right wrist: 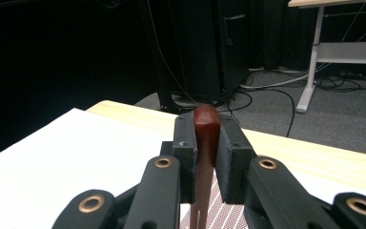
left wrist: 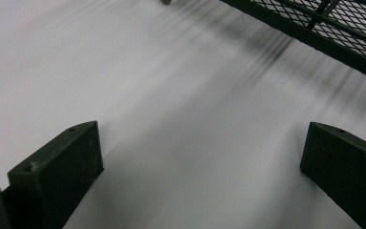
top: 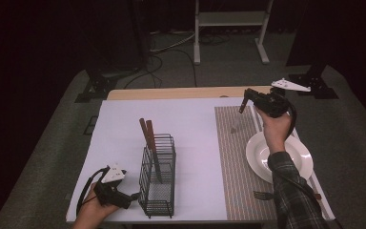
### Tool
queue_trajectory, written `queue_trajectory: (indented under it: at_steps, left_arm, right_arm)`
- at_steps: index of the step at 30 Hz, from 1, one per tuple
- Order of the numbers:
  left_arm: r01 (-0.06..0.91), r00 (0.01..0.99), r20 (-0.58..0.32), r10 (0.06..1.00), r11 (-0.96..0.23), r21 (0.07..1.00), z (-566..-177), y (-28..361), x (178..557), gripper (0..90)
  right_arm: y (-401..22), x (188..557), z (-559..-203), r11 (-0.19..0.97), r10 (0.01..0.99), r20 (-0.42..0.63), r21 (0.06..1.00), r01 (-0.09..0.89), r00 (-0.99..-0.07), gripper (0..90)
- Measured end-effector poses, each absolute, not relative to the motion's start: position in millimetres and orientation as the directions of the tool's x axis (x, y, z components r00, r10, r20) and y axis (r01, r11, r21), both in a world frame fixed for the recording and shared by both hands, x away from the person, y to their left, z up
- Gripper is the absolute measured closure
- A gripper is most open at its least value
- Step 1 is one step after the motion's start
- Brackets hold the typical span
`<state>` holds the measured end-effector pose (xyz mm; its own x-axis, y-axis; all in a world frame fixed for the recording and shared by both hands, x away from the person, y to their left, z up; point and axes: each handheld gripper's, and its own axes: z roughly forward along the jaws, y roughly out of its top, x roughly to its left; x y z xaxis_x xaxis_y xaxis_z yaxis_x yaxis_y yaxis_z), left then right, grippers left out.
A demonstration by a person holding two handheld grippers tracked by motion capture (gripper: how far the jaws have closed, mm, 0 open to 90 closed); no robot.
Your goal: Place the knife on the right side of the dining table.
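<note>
My right gripper (top: 244, 101) is raised over the far end of the striped placemat (top: 233, 157), shut on a utensil's reddish-brown handle (top: 242, 108). In the right gripper view the rounded handle end (right wrist: 206, 125) stands upright, pinched between the pads of the right gripper (right wrist: 206, 138). What kind of utensil it is I cannot tell. My left gripper (top: 134, 195) rests low at the table's near left, beside the black wire basket (top: 158, 191). In its own view the left gripper (left wrist: 200, 162) is open over bare white table covering, with the basket's mesh (left wrist: 343, 28) at the top right.
Two brown-handled utensils (top: 147, 136) stand in the wire basket. A white plate (top: 255, 162) sits at the placemat's right edge, partly under the person's forearm. A fork (top: 263, 194) lies on the placemat near the front edge. A white covering (top: 124, 124) spans the table.
</note>
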<state>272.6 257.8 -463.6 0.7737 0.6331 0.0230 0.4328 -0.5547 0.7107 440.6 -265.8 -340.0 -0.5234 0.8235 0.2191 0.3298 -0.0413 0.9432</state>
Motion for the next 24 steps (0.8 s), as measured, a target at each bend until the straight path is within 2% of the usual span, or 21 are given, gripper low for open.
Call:
queue_trajectory:
  at_steps: [24]
  left_arm:
    - [0.432, 0.774, 0.024, 0.633, -0.556, 0.71, -463.6, 257.8, 272.8, 0.0]
  right_arm:
    - [-287.0, 430.7, -348.6, -0.063, 0.846, 0.233, 0.937, 0.343, -0.48, 75.8]
